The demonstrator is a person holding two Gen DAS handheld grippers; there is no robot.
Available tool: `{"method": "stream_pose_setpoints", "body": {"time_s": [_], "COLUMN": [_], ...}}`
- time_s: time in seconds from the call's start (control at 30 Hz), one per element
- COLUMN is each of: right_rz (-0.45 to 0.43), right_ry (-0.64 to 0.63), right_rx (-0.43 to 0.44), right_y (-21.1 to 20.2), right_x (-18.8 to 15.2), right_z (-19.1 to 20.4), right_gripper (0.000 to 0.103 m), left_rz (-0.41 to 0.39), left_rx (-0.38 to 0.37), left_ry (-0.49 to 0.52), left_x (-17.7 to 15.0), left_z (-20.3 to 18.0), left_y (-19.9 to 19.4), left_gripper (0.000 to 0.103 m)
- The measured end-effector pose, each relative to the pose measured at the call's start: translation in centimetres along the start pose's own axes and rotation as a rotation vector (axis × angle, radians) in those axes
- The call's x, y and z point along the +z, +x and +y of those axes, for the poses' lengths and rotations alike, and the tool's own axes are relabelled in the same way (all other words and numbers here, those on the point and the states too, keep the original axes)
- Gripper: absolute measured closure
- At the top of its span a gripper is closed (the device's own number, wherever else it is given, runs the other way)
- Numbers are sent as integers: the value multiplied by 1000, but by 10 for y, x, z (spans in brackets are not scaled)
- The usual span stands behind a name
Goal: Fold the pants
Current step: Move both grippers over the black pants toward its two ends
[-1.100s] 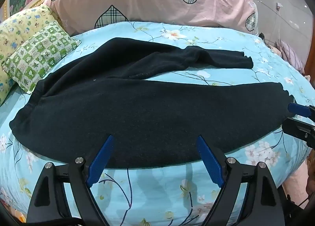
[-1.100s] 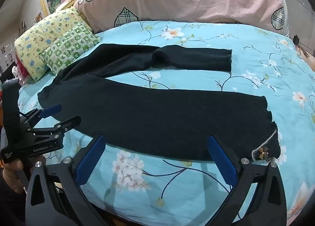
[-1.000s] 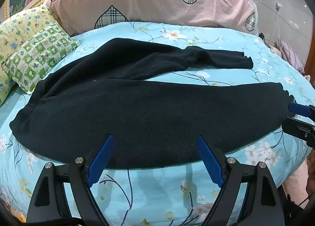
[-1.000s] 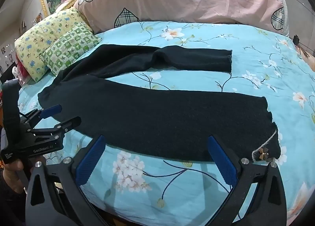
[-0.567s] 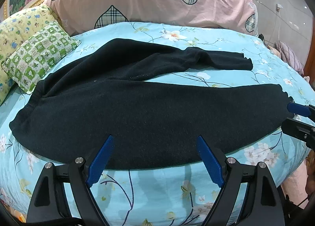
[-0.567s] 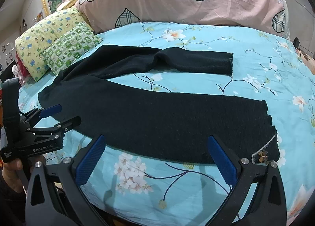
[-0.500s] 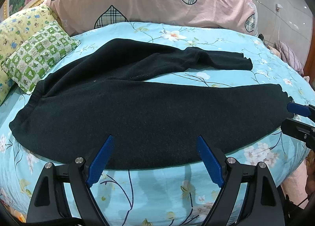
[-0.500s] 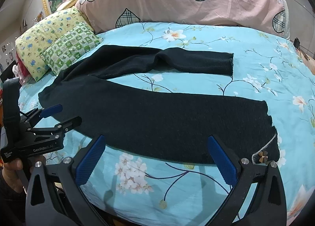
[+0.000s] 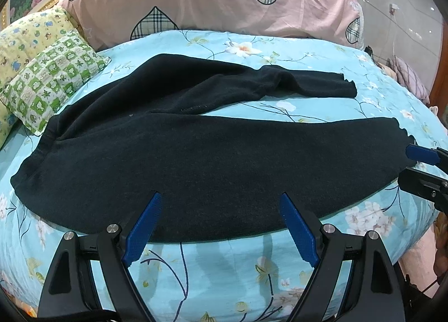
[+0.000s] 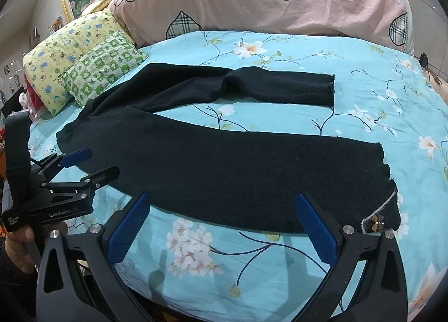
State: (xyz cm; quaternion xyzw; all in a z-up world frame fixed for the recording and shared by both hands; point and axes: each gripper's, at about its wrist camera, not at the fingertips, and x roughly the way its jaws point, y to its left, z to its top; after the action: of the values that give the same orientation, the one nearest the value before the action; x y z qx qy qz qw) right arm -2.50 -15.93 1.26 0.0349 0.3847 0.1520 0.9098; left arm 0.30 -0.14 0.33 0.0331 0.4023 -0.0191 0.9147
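left gripper (image 9: 221, 225) and right gripper (image 10: 224, 226) spread, above pants (image 10: 238, 165)

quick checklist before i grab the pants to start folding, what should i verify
1. Left gripper open: ok, jaws spread wide, nothing between them.
2. Right gripper open: ok, jaws wide and empty.
3. Black pants laid out on the bed: ok, legs spread apart in a V.
4. Far leg flat: not ok, a bunched ridge sits near its middle.
5. Near leg hem reachable: ok, it lies just ahead of the right gripper, though a corner is turned up showing a small ornament.
6. Green checked pillow apart from the waist: cannot tell, the edges look close.
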Motion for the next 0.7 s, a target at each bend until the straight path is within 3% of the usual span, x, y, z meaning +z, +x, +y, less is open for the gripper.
{"method": "stream_pose_setpoints", "body": {"time_s": [0.23, 0.37, 0.7], "right_rz": [5, -7, 76], "right_ry": [-1, 10, 9], "right_rx": [1, 12, -9], "right_y": [1, -1, 4], "right_x": [1, 3, 12], "right_z": [1, 1, -3], "right_gripper": [0, 0, 0], "left_rz": [12, 20, 4], "left_rx": [-55, -28, -66], "left_ry": [-23, 9, 20], "left_x": [1, 5, 14], "left_z": [1, 2, 3], "left_y": [0, 4, 5], "left_gripper": [16, 16, 16]}}
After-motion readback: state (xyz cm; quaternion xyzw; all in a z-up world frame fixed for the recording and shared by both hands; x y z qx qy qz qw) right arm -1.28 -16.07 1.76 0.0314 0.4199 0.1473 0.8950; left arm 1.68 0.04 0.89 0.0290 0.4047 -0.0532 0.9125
